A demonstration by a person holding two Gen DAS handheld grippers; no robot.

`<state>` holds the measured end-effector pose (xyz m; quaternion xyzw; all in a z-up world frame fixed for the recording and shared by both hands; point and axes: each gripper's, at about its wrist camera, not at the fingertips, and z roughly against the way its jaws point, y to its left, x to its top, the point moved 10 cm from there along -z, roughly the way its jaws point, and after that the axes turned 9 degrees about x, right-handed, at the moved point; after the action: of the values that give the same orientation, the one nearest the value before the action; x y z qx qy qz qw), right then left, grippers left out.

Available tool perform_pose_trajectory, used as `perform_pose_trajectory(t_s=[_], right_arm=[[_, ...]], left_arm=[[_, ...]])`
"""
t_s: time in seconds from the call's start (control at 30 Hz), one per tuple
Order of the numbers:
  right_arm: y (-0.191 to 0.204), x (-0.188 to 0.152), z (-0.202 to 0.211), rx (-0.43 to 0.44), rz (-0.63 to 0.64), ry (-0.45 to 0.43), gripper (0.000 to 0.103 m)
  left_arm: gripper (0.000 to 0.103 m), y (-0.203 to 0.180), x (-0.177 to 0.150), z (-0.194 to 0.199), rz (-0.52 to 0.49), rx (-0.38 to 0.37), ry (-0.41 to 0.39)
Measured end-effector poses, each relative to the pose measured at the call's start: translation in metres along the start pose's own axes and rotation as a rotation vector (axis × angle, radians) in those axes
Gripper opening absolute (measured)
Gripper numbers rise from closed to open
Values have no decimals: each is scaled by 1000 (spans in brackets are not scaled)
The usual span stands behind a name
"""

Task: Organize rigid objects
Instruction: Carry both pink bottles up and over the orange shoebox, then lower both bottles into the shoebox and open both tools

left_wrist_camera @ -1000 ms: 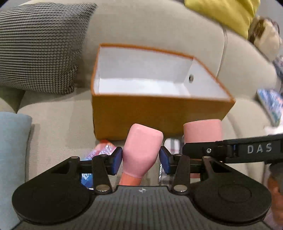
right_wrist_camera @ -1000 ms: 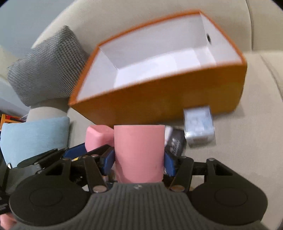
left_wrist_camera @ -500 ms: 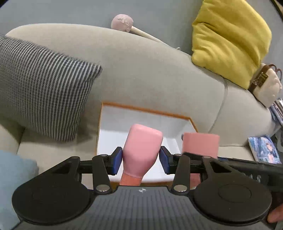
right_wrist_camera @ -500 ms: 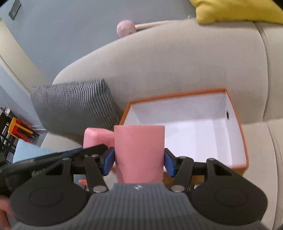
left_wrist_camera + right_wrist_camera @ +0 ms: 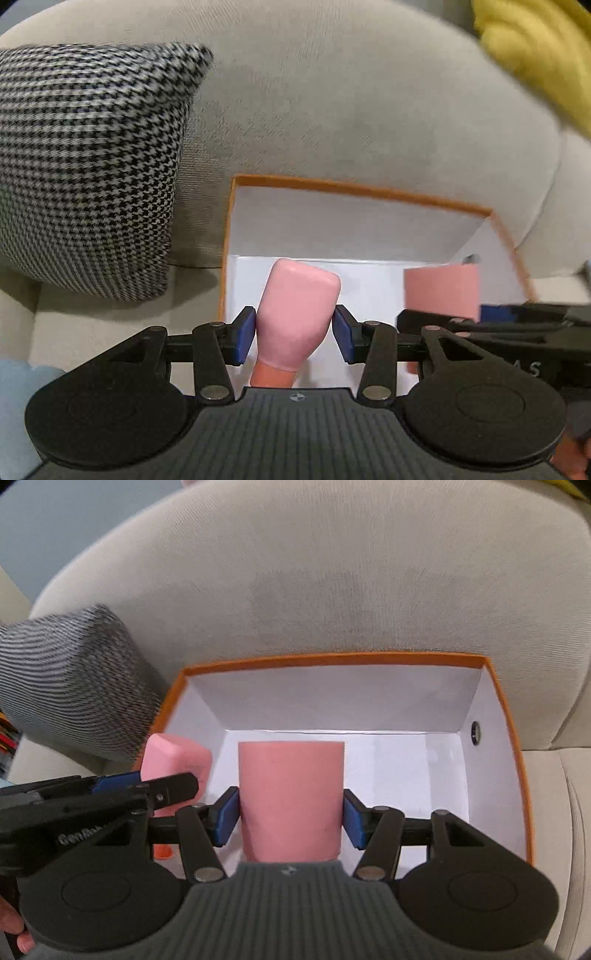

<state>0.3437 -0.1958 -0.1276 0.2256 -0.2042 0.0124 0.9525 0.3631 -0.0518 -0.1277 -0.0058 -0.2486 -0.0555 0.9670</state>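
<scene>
We hold two stiff, light-looking pink pieces over the open orange box (image 5: 511, 738) on the sofa (image 5: 332, 572): our left gripper (image 5: 294, 328) is clamped on a rounded pink bottle (image 5: 297, 314), our right gripper (image 5: 291, 812) on a straight-sided pink cup (image 5: 291, 797). Both look smooth and matte, possibly slick, so we judge a firm hold across the middle of each body safest. The box's white inside looks bare where visible.

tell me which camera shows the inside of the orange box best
The right wrist view: the orange box shows its white floor and three inner walls. In the left wrist view the box sits farther off, its right part hidden by the other gripper.
</scene>
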Motion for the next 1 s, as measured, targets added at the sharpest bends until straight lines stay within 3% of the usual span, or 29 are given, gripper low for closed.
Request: perform_pose_trajectory(t_s=[0.37, 0.7, 1.0], right_arm=[[-37, 8, -41, -54, -48, 75, 59], [-37, 10, -57, -49, -63, 94, 59], [-32, 21, -73, -74, -57, 139, 59]], left_arm=[[52, -21, 10, -36, -92, 103, 2], [49, -11, 16, -31, -126, 65, -56], [52, 31, 26, 15, -11, 16, -163]])
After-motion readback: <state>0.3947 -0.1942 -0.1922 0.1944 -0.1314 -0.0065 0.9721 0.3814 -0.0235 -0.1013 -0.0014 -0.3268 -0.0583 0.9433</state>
